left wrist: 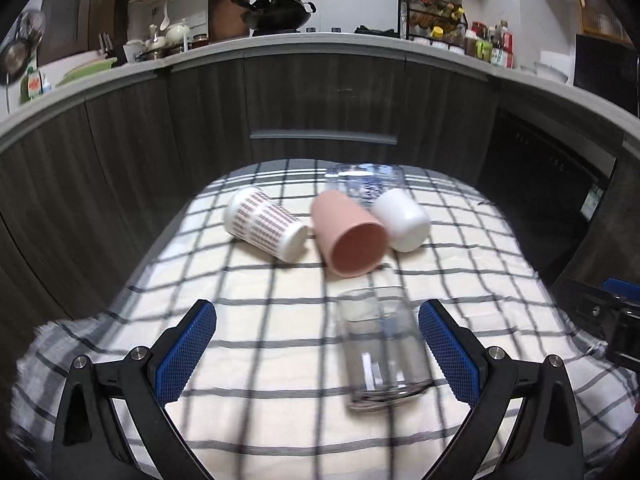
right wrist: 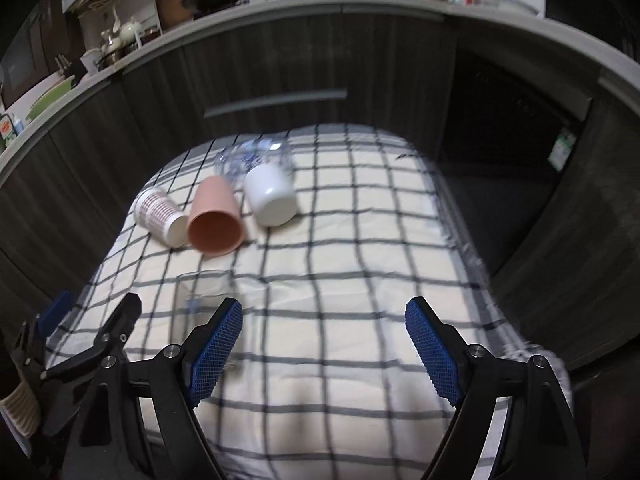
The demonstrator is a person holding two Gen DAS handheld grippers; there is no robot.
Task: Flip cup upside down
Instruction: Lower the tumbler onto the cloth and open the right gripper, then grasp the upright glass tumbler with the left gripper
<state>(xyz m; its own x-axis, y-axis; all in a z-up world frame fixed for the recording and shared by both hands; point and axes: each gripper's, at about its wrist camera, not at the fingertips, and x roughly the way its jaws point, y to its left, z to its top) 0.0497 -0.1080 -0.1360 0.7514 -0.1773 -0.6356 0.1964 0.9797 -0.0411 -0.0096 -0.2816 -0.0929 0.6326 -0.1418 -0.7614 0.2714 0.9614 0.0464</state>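
Note:
A clear glass cup (left wrist: 380,350) stands on the checked cloth (left wrist: 260,288), just inside the right finger of my left gripper (left wrist: 318,332), which is open and empty around it. The glass also shows in the right wrist view (right wrist: 204,288), left of my right gripper (right wrist: 324,332), which is open and empty. Further back lie a pink cup (left wrist: 350,236) with its mouth toward me, a white cup with red pattern (left wrist: 264,224), a plain white cup (left wrist: 402,218) and a clear patterned glass (left wrist: 366,180).
The cloth-covered table ends at dark cabinet fronts (left wrist: 320,92) behind. A dark oven (left wrist: 552,168) stands at the right. The left gripper's body (right wrist: 80,352) shows at the lower left of the right wrist view.

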